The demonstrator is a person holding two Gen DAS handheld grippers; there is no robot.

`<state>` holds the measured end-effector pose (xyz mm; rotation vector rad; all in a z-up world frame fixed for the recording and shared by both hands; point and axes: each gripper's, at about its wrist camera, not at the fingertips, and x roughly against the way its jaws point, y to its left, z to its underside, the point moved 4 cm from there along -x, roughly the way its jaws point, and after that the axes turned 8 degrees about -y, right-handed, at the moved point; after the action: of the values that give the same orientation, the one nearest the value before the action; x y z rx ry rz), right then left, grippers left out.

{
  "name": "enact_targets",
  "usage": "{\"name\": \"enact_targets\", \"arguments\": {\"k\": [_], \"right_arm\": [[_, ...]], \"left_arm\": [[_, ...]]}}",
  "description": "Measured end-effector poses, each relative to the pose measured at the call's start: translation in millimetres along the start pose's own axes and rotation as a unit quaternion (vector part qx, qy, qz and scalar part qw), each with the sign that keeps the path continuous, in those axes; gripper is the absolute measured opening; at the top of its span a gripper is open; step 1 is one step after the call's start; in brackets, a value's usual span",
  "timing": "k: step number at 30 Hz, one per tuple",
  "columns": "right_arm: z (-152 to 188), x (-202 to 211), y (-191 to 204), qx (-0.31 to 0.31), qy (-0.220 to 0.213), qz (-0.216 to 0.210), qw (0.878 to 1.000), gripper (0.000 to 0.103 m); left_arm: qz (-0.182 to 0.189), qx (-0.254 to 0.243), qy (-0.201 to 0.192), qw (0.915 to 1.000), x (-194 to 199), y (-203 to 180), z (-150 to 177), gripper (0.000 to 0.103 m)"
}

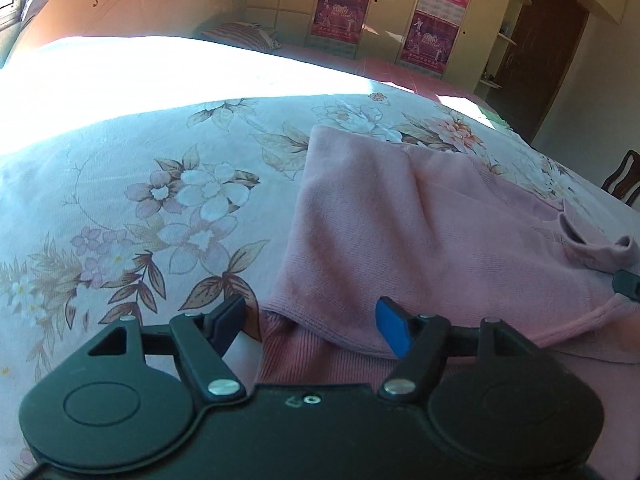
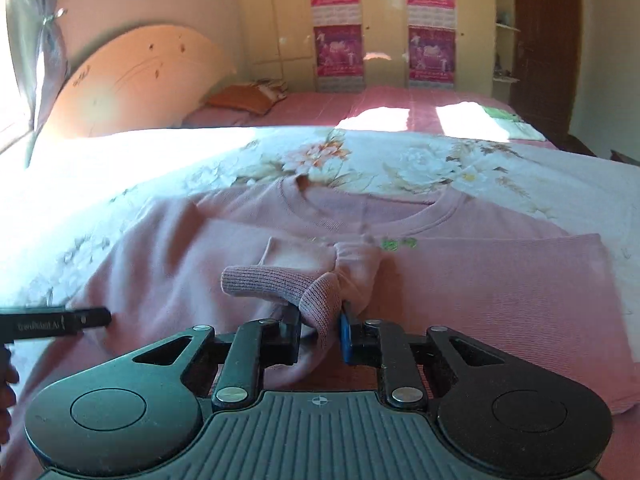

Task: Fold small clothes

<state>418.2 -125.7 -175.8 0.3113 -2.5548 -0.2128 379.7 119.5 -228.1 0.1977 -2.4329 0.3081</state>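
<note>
A pink knit sweater (image 2: 460,280) lies flat on the floral bedspread (image 2: 400,160), neckline away from me. My right gripper (image 2: 320,334) is shut on the ribbed sleeve cuff (image 2: 280,280) and holds it over the middle of the sweater's body. In the left wrist view the sweater (image 1: 400,220) lies with one side folded inward. My left gripper (image 1: 310,324) is open, its jaws wide apart just above the sweater's ribbed hem (image 1: 320,360) and holding nothing. The left gripper's finger also shows at the left edge of the right wrist view (image 2: 60,322).
The floral bedspread (image 1: 160,200) spreads wide to the left of the sweater, sunlit at the far side. A headboard (image 2: 132,76), a pillow (image 2: 244,98) and a second pink bed (image 2: 360,104) lie beyond. Wardrobes (image 2: 384,20) and a door (image 2: 548,40) line the far wall.
</note>
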Motion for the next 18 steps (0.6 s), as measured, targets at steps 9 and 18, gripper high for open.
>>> {"name": "enact_targets", "arguments": {"k": [9, 18], "right_arm": [[20, 5, -71, -0.126, 0.061, 0.026, 0.99, 0.025], [3, -4, -102, -0.179, 0.039, 0.021, 0.983, 0.071]], "left_arm": [[0.005, -0.006, -0.014, 0.9999, 3, -6, 2, 0.018], [0.007, -0.012, -0.013, 0.9998, 8, -1, 4, 0.014]]}}
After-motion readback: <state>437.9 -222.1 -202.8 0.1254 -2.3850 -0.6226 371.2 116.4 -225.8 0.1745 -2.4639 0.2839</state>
